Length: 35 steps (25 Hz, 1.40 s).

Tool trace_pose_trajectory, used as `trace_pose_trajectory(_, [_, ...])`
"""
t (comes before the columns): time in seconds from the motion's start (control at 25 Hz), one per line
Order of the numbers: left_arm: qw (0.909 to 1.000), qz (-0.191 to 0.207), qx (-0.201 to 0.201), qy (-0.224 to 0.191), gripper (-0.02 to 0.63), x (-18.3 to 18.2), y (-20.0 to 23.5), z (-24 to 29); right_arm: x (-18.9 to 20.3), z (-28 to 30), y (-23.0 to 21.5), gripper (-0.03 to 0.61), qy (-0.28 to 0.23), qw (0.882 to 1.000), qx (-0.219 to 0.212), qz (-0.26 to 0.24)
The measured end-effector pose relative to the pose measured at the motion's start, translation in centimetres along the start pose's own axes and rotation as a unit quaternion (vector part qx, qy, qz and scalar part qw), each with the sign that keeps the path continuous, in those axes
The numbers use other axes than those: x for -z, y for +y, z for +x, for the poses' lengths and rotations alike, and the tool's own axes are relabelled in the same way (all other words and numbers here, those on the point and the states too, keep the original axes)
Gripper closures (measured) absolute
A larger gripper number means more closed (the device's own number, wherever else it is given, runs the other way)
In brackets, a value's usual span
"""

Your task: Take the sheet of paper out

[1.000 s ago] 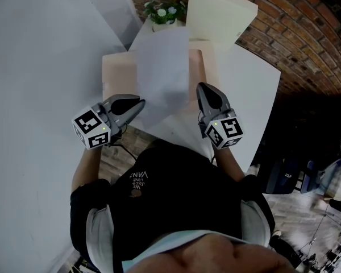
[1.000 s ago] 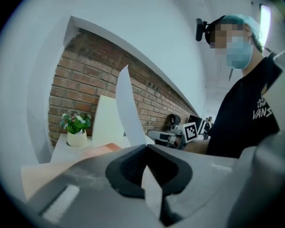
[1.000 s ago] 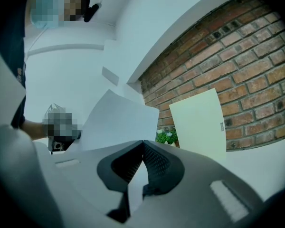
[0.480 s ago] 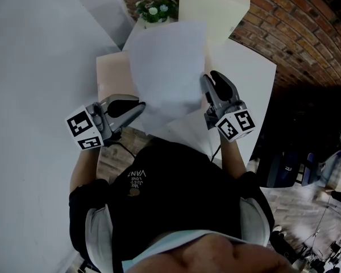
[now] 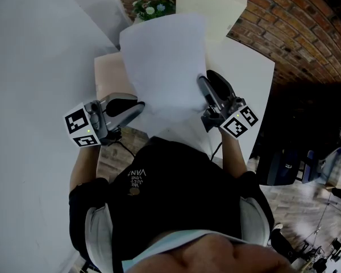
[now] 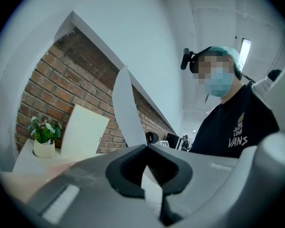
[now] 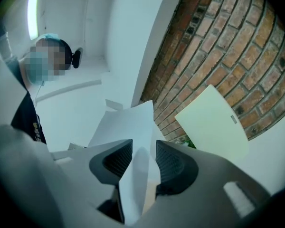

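Note:
The white sheet of paper (image 5: 165, 61) stands raised over the table, held by its lower left edge in my left gripper (image 5: 140, 104), which is shut on it. In the left gripper view the sheet (image 6: 126, 106) rises edge-on out of the closed jaws of that gripper (image 6: 147, 170). My right gripper (image 5: 208, 78) is at the sheet's lower right edge. Its jaws have just been opening. In the right gripper view the sheet (image 7: 133, 127) hangs loose in the gap of that gripper (image 7: 143, 158), and neither pad presses on it.
A beige flat folder (image 5: 107, 75) lies on the white table (image 5: 250, 78) under the sheet. At the table's far end are a potted plant (image 5: 153, 7) and a cream board (image 5: 213, 7) leaning on the brick wall. The person's body is close below.
The sheet has risen off the folder and now stands larger in view. Both grippers have moved up. The right gripper has rolled and its jaws have gone from shut to open.

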<state>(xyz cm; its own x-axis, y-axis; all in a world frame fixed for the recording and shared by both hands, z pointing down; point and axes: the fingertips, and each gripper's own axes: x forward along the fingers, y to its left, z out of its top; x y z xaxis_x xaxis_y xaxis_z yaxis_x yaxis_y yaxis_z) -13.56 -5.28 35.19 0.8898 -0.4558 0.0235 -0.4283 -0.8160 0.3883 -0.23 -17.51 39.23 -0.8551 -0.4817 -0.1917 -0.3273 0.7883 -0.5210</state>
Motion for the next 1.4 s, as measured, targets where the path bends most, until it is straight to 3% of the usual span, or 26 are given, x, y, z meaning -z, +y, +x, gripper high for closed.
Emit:
trace_pose_trajectory(0.08, [1.0, -0.005, -0.002, -0.004, 0.612, -0.1, 0.2, 0.0, 0.1, -0.1, 0.2, 0.46, 0.004, 1.0, -0.007, 0.002])
trace_pose_trajectory(0.2, [0.9999, -0.012, -0.007, -0.006, 0.612, 0.1, 0.7, 0.1, 0.1, -0.3, 0.3, 0.563, 0.006, 1.0, -0.003, -0.012])
trace_pose_trajectory(0.28, [0.9998, -0.014, -0.012, -0.006, 0.612, 0.3, 1.1, 0.1, 0.0, -0.4, 0.3, 0.572, 0.005, 1.0, 0.003, -0.017])
trace_pose_trajectory(0.92, [0.9916, -0.091, -0.091, -0.009, 0.612, 1.5, 7.0, 1.8, -1.2, -3.0, -1.0, 0.577, -0.015, 0.997, 0.066, -0.041])
trace_pose_trajectory(1.4, [0.9875, -0.135, -0.081, -0.004, 0.612, 2.4, 8.9, 5.6, -2.0, -6.3, -2.5, 0.577, -0.033, 0.989, 0.134, -0.046])
